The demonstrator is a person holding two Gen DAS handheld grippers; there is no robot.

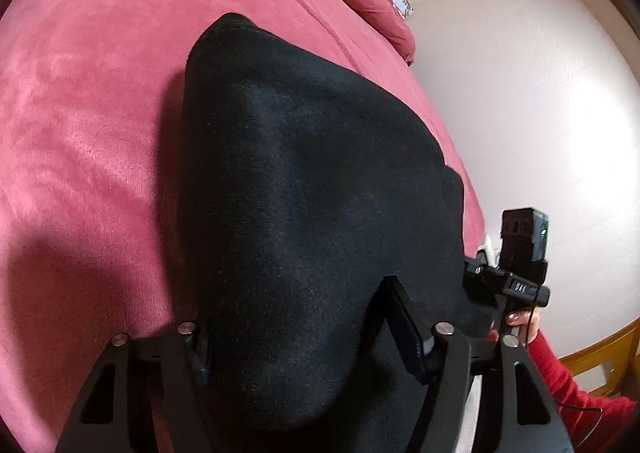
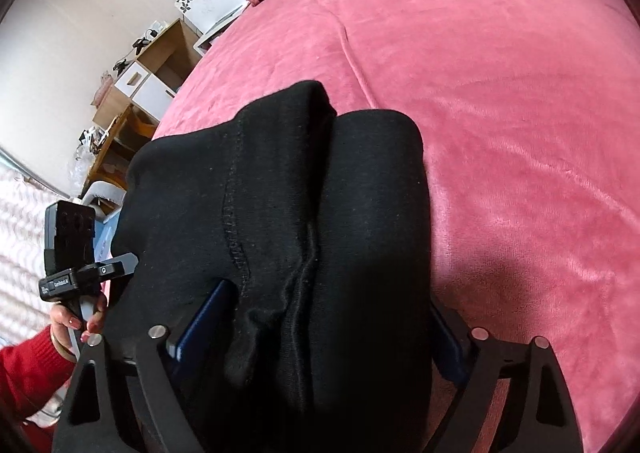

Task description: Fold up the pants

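The black pants (image 1: 304, 213) are held above the pink bed (image 1: 80, 133), clenched at the near edge by the left gripper (image 1: 304, 349) and the right gripper (image 2: 316, 349) side by side, so the cloth extends forward from both.

The pants (image 2: 328, 213) I hold are matt black knit cloth, slightly fuzzy, with a stitched seam. My bed cover (image 2: 500, 93) is pink plush fleece with a soft sheen. My left hand-held gripper (image 1: 304, 341) is matt black plastic with shiny metal pins; the shelf unit (image 2: 160, 65) looks wooden.
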